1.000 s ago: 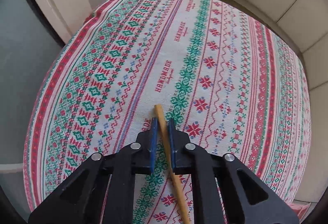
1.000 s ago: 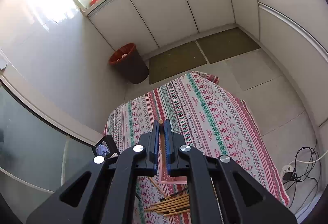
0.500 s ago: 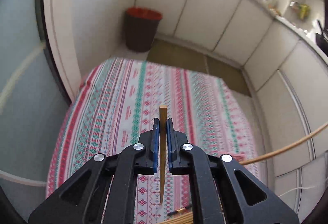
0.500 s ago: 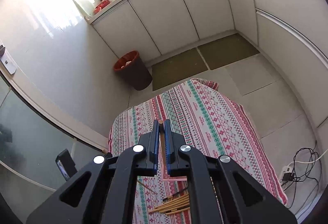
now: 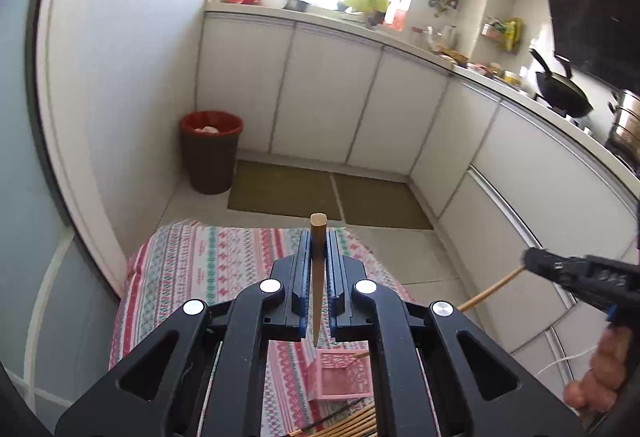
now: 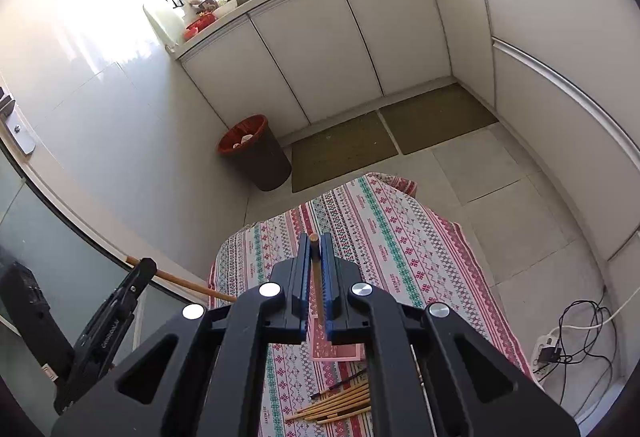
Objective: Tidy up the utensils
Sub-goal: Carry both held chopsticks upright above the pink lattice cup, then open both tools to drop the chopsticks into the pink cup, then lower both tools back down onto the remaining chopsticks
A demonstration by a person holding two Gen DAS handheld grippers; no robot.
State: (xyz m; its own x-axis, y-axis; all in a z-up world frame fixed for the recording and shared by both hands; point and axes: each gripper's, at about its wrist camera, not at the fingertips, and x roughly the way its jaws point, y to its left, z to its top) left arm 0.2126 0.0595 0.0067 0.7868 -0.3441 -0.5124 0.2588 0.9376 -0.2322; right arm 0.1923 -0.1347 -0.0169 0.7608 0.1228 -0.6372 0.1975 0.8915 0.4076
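A: Where are the thin tan wooden chopsticks?
B: One pinched in the left gripper (image 5: 318, 257), one in the right gripper (image 6: 315, 257); the rest (image 6: 340, 403) lie on the patterned tablecloth (image 6: 400, 237)
A: Handling?
B: Probably light, stiff, slippery; grip mid-shaft

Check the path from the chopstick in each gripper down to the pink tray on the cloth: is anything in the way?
Nothing visible blocks either. The left gripper and right gripper each clamp one chopstick above the table; the pink tray lies below, and the loose chopsticks lie nearer than it.
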